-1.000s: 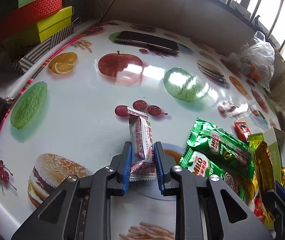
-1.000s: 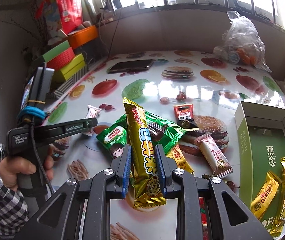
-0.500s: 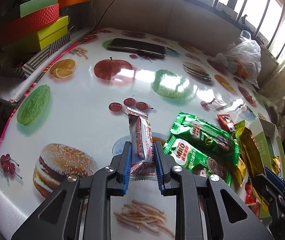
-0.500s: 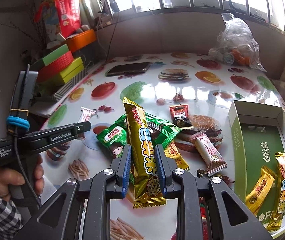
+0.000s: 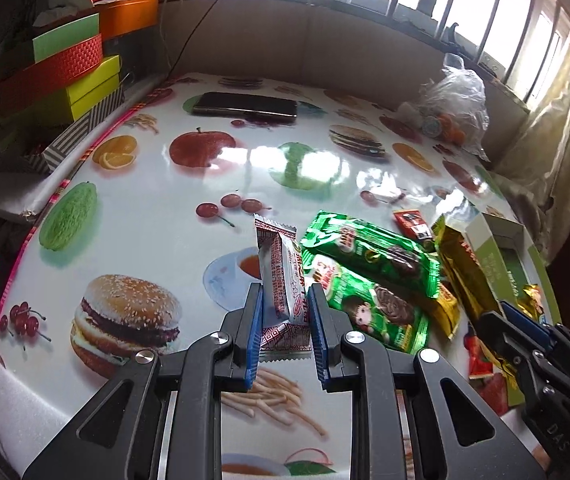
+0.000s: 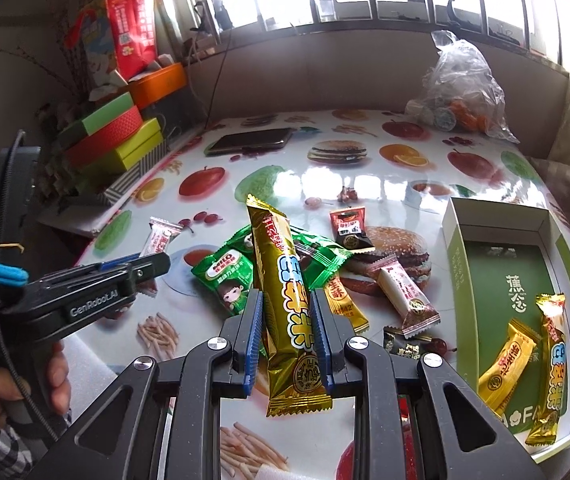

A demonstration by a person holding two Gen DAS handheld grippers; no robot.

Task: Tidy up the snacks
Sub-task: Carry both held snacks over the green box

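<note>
My left gripper (image 5: pixel 285 300) is shut on a white and red snack bar (image 5: pixel 281 276), held above the fruit-print table (image 5: pixel 145 216); the same snack bar (image 6: pixel 161 238) shows at the left gripper (image 6: pixel 153 262) in the right wrist view. My right gripper (image 6: pixel 286 308) is shut on a long gold snack bar (image 6: pixel 285 292), lifted over the pile. Two green Milo packets (image 5: pixel 369 280) lie just right of the left gripper. The open green box (image 6: pixel 513 280) at the right holds two gold bars (image 6: pixel 525 352).
A phone (image 5: pixel 245 106) lies at the table's far side. A clear plastic bag (image 6: pixel 461 88) sits at the back right. Stacked coloured boxes (image 5: pixel 69 76) stand beyond the left edge. Loose snacks (image 6: pixel 401 292) lie between the pile and the box. A hand (image 6: pixel 13 384) holds the left gripper's handle.
The left gripper has lifted and drawn back with the white and red bar, so more of the table and the green packets show. The right gripper has barely moved.
</note>
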